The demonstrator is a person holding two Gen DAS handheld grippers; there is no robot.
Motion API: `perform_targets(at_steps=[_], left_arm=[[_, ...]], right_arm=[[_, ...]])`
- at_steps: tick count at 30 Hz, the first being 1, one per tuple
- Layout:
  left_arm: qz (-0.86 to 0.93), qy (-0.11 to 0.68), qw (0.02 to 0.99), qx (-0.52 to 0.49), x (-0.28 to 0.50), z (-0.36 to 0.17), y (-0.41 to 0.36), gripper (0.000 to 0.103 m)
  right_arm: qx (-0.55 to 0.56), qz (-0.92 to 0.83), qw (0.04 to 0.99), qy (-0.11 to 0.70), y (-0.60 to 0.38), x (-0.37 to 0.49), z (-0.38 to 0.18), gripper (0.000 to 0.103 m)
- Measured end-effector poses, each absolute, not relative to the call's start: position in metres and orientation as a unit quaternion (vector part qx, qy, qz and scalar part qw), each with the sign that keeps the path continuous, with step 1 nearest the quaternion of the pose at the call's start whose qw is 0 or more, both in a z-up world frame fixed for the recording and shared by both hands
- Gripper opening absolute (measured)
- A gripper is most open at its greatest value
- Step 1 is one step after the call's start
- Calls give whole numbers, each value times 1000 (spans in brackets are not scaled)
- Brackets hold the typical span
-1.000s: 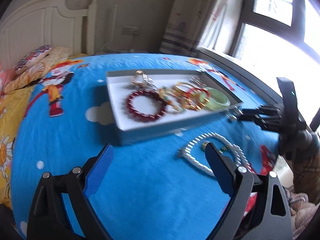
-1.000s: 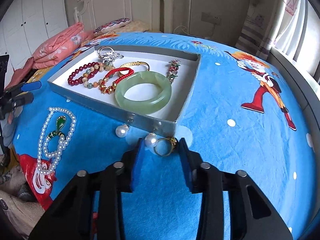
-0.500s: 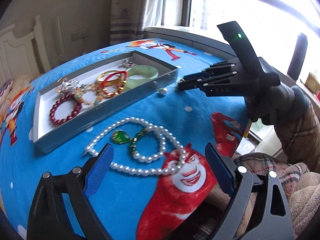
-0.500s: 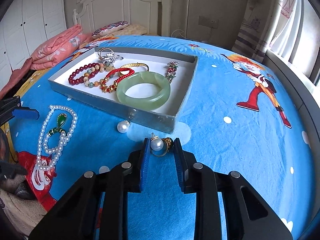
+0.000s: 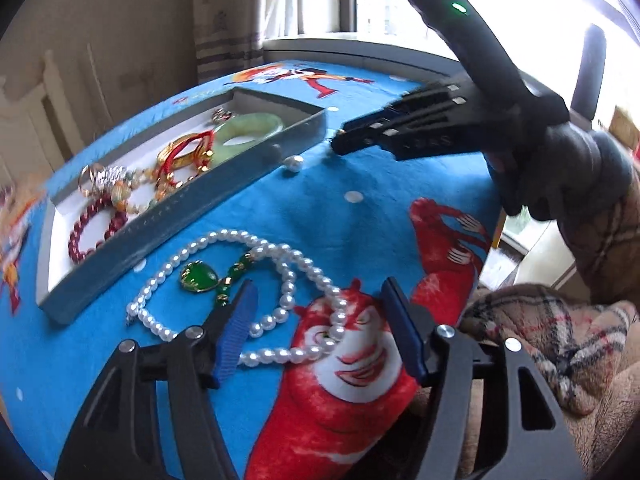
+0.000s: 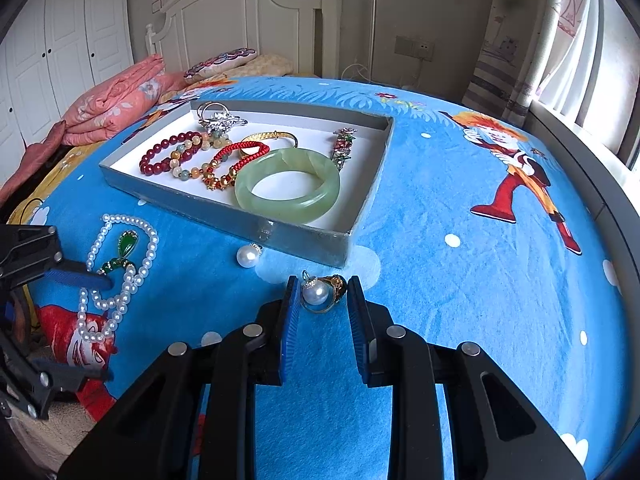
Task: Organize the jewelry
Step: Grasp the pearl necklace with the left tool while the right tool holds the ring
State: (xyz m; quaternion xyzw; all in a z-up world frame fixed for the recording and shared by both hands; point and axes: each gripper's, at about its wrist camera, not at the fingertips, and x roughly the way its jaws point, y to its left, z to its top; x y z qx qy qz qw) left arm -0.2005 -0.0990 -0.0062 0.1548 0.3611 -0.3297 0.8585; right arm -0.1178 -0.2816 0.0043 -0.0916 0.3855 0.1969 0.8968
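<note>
You're bracketing the pearl ring (image 6: 322, 294) with the right claw (image 6: 322, 300) — half open, gripping nothing; close gently. Left claw (image 5: 320, 320) is hovering wide open — empty — over the pearl necklace (image 5: 256, 280).

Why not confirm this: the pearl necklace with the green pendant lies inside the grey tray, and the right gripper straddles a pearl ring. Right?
Not quite. The pearl necklace lies on the blue bedspread outside the grey tray, as the right wrist view shows. The right gripper does straddle the pearl ring.
</note>
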Motion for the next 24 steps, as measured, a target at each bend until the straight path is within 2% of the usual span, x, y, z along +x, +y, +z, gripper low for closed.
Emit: perform_targets(at_steps=[1,3,4,5,6,9,13,24], left_arm=[[-328,358,861,154,-199,-7,-96,62],[-329,356,861,154,-200,-5,-92,50],[-331,356,860,156,-201,-4,-91,29],[-331,356,859,159,-202,-3,-90,14],[-329,357,859,164,-203,-2,-89,7],[-328,349,861,169,-209,-2,-88,7],[-344,351,866,95,-205,7,-73,7],[-317,270,909,18,-197,84,-37,7]], right_arm=[[-93,197,897,386,-281,-118,4,25],[-94,197,897,385,-280,-119,4,25],[-94,198,896,385,-280,-119,4,25],[-94,199,897,384,-279,-120,4,25],[-92,201,897,384,-280,-120,4,25],[-80,209,897,382,-282,-123,5,25],[-45,233,898,372,-290,-129,9,25],[-31,247,908,337,-291,-141,32,25]])
